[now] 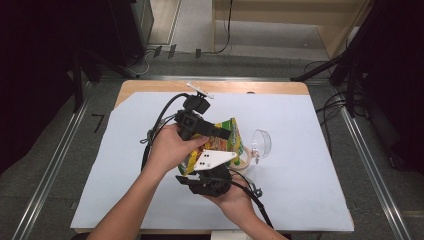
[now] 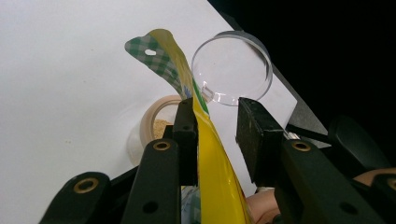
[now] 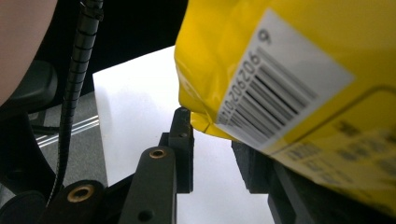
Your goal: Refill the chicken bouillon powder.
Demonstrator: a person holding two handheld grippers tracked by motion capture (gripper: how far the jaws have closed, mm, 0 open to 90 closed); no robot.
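A yellow snack bag (image 1: 229, 141) is held in the air over the white sheet, between both grippers. In the left gripper view the bag (image 2: 212, 158) runs edge-on between the jaws of my left gripper (image 2: 215, 126). It rests against the left finger (image 2: 187, 135), and a gap shows to the right one. Its green-checked top hangs over a small round jar (image 2: 154, 123) of tan grains. My right gripper (image 3: 212, 140) is at the bag's barcode end (image 3: 280, 70), which bulges across its jaw tips. In the high view my left gripper (image 1: 224, 133) is above my right gripper (image 1: 206, 172).
The jar (image 1: 245, 160) stands near the table's middle with its clear hinged lid (image 1: 261, 142) swung open to the right. A white sheet (image 1: 300, 190) covers the wooden table. Cables trail from both grippers. Dark stands and floor cables ring the table.
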